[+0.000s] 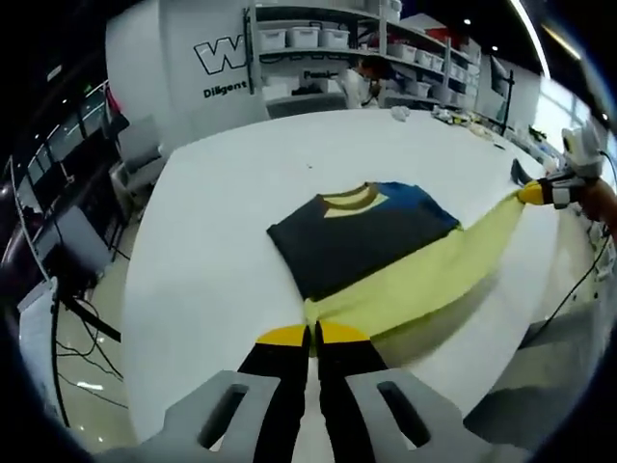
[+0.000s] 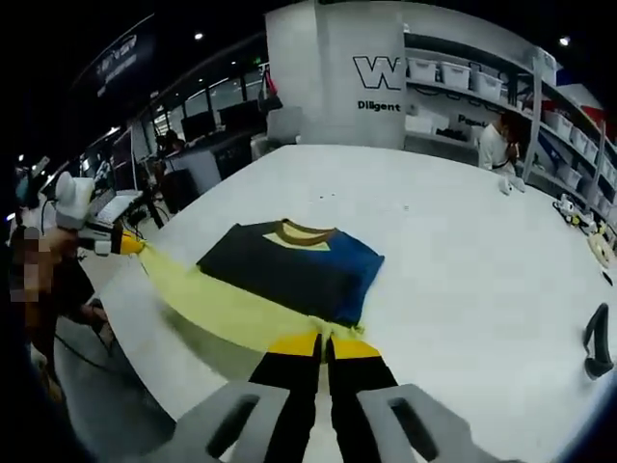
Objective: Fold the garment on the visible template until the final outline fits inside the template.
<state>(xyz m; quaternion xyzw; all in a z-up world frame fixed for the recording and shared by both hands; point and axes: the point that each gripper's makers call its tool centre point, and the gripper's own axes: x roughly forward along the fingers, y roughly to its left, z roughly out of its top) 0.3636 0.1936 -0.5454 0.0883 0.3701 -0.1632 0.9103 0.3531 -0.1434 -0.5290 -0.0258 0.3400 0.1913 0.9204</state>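
both grippers, left gripper [image 1: 311, 335] and right gripper [image 2: 325, 341], clamped on garment [image 1: 371, 253] yellow edge, stretched taut between.

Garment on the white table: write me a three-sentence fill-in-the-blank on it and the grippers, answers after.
1. The garment lies on a ____ table.
2. Both grippers are shut on its stretched ____ part.
3. The collar is flanked by a ____ shoulder patch.

Missing words: white; yellow; blue
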